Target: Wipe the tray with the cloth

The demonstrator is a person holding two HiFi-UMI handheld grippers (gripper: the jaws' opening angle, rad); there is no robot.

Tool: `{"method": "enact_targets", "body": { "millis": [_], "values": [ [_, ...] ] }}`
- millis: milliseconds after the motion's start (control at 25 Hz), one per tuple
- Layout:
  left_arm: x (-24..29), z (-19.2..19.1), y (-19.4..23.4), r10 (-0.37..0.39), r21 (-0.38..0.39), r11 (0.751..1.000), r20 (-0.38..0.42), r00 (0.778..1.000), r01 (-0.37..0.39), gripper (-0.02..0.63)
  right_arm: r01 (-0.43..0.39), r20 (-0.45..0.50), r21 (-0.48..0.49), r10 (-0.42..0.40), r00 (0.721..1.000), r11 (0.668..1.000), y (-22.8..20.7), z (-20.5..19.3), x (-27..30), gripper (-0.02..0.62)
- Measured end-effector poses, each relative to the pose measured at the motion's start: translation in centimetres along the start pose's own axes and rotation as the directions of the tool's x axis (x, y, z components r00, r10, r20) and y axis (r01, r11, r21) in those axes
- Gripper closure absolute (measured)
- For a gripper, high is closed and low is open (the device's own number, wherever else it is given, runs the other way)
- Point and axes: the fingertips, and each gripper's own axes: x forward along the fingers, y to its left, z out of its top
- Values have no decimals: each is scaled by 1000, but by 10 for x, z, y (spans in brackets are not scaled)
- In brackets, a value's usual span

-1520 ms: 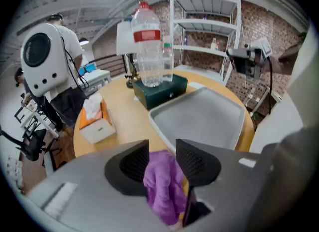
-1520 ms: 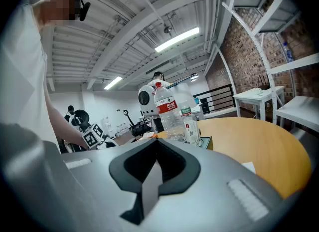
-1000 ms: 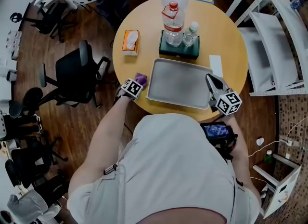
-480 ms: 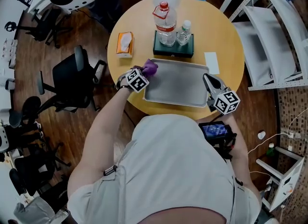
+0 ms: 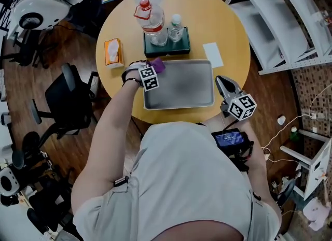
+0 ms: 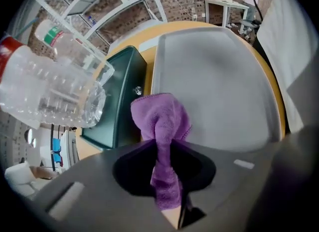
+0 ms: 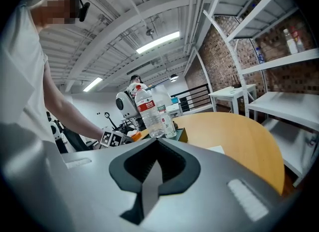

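1. Left tongs (image 5: 154, 70) are clamped on the purple cloth (image 5: 157, 65). In the left gripper view the cloth is pinched in a narrow strip between the jaws, and a bunched wad sticks out past the tips.
2. The wad sits at the far left corner of the grey tray (image 5: 181, 87), right by the rim. It probably touches the tray surface, but the contact is not clear from either view.
3. The tray lies flat on the round wooden worktop (image 5: 228, 27), on the near side in front of the person, and nothing lies in it.
4. Right tongs (image 5: 220, 81) are closed together with nothing between them. They are held just off the tray's right near corner, apart from it, pointing roughly level across the worktop.
5. A dark green box (image 5: 166, 49) sits just beyond the tray's far edge. It carries a big clear bottle (image 5: 151, 19) with a red cap and a small bottle (image 5: 176, 27).
6. An orange tissue pack (image 5: 112, 52) is left of the box, and a white card (image 5: 212, 54) is right of it.
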Motion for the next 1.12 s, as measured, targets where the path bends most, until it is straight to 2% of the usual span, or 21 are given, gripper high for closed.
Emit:
{"method": "enact_targets", "body": {
  "millis": [160, 320, 440, 640, 880, 1040, 1120],
  "values": [
    [14, 2, 1, -1, 4, 1000, -41, 999, 1, 535, 47, 7, 25, -47, 999, 999, -15, -2, -17, 592],
    [10, 6, -10, -18, 11, 1000, -39, 999, 19, 537, 47, -3, 38, -47, 999, 998, -16, -12, -22, 592],
    [1, 7, -34, -24, 49, 998, -42, 999, 26, 537, 24, -1, 35, -24, 1000, 999, -10, -12, -16, 592],
    [-19, 8, -91, -33, 68, 997, -28, 999, 35, 537, -17, -8, 25, 17, 1000, 1000, -3, -10, -6, 592],
    [-38, 9, -152, -58, 36, 998, -15, 998, 58, 538, -71, -20, 22, 72, 997, 997, 11, -19, 1, 592],
    [-45, 10, -176, -101, 31, 994, -1, 995, 101, 538, -85, -20, 22, 85, 996, 996, 14, -21, 0, 592],
    [-48, 11, -184, -126, 3, 992, 9, 992, 126, 538, -84, -22, 22, 85, 996, 996, 14, -23, -3, 592]
  ]
}}
